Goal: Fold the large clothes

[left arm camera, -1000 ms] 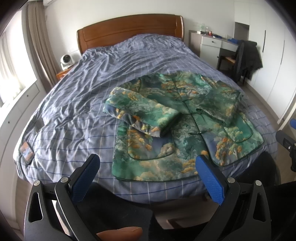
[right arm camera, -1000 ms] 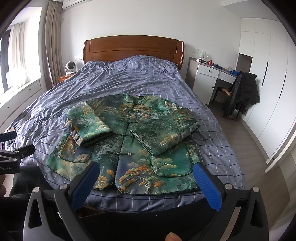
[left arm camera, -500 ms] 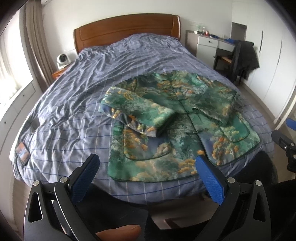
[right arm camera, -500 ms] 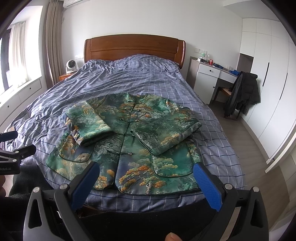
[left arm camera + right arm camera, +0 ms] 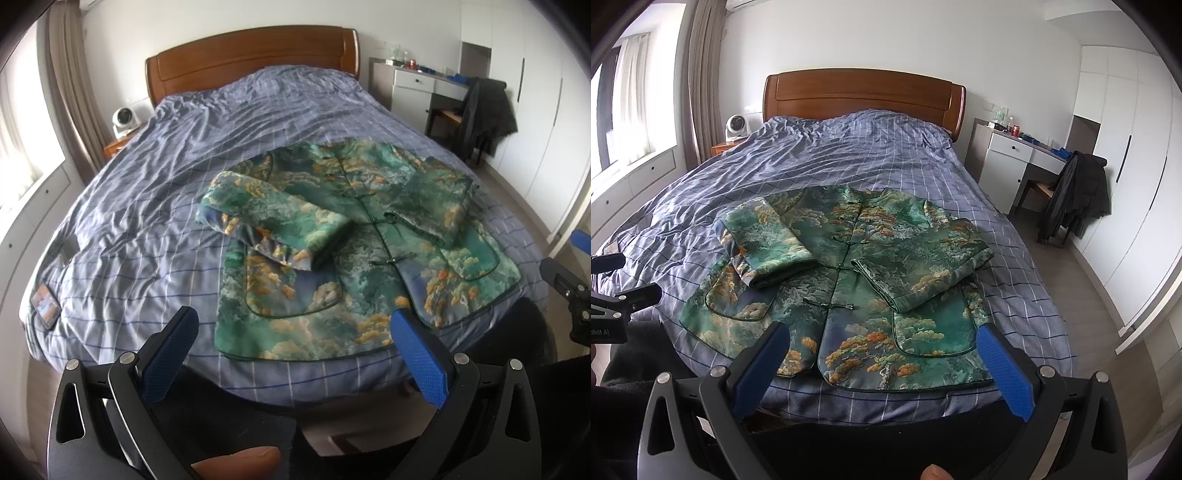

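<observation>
A green patterned jacket (image 5: pixel 354 258) with orange and white motifs lies front up near the foot of the bed (image 5: pixel 147 206). Both sleeves are folded in across its chest. It also shows in the right wrist view (image 5: pixel 849 280). My left gripper (image 5: pixel 295 332) is open and empty, held above the bed's foot edge, in front of the jacket's hem. My right gripper (image 5: pixel 882 347) is open and empty too, in front of the hem further right. Neither touches the jacket.
A blue checked duvet (image 5: pixel 849 147) covers the bed, with a wooden headboard (image 5: pixel 864 96) behind. A phone (image 5: pixel 45 305) lies at the bed's left edge. A white desk (image 5: pixel 1015 162) and a chair with a dark coat (image 5: pixel 1075 195) stand to the right. A small fan (image 5: pixel 735 127) sits on the nightstand.
The left gripper's view has shifted slightly, so the jacket sits a bit further right in it. The right gripper has barely moved. Both stay open and the jacket lies as before.
</observation>
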Demonstrator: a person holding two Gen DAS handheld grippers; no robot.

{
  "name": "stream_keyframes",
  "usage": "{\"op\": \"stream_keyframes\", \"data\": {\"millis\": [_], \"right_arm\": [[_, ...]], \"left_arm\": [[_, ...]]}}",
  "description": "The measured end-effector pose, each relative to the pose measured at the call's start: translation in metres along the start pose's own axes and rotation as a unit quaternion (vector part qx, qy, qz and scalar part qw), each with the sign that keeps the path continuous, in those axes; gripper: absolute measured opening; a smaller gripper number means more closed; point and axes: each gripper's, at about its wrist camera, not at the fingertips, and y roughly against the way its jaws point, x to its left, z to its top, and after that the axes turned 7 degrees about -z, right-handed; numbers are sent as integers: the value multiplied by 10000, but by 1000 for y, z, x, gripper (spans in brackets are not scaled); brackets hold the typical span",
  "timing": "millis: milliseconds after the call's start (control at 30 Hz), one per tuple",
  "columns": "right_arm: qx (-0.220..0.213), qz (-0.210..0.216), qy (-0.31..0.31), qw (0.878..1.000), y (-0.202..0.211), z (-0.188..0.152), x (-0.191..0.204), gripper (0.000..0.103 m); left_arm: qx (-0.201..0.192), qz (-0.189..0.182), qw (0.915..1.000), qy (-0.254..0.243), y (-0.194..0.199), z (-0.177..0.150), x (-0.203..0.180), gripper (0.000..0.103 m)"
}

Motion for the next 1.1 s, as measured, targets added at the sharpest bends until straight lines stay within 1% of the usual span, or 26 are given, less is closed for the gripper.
{"op": "stream_keyframes", "data": {"millis": [200, 367, 433, 467, 533, 567, 600, 633, 667, 767, 833, 867, 933, 1000, 1100], "right_arm": [[-8, 28, 75, 10000, -2, 1, -1, 103], [-209, 1, 70, 9998, 3, 4, -6, 103], [-422, 60, 1, 9991, 6, 8, -13, 103], [-610, 93, -24, 9981, 8, 10, -19, 103], [-1124, 99, 45, 9936, 11, 16, -31, 103], [-1315, 28, 229, 9910, 9, 20, -34, 103], [-1419, -34, 445, 9889, 3, 24, -38, 103], [-1412, -38, 689, 9876, -10, 29, -42, 103], [-1302, -13, 816, 9881, -21, 33, -46, 103], [-663, 116, 1183, 9907, -82, 43, -57, 103], [-377, 215, 1473, 9881, -117, 43, -53, 103], [-173, 320, 1714, 9845, -140, 42, -46, 103], [22, 592, 1985, 9783, -174, 35, -30, 103], [163, 800, 2130, 9736, -203, 24, -12, 102], [293, 872, 2291, 9691, -240, 18, 13, 102]], "left_arm": [[-2, 7, 10000, -18, -1, -1, 0, 103], [-33, 57, 10000, -31, 0, -3, 0, 103], [-82, 103, 9999, -10, 1, -4, 3, 103], [-103, 97, 9999, 25, 1, -4, 6, 103], [-113, 69, 9999, 83, 1, -4, 11, 103], [-99, 54, 9999, 103, 2, -2, 14, 103], [-88, 41, 9999, 114, 2, -1, 16, 103], [-75, 32, 9999, 120, 2, -2, 17, 103], [-57, 25, 9999, 124, 2, -1, 17, 103], [-10, 38, 9999, 139, 2, -1, 19, 103], [0, 69, 9999, 158, 2, 0, 19, 103], [9, 86, 9998, 175, 2, 0, 20, 103], [44, 111, 9997, 206, 1, 0, 21, 103], [91, 159, 9996, 209, -1, 0, 21, 103], [134, 269, 9993, 210, -2, -1, 25, 103]]}}
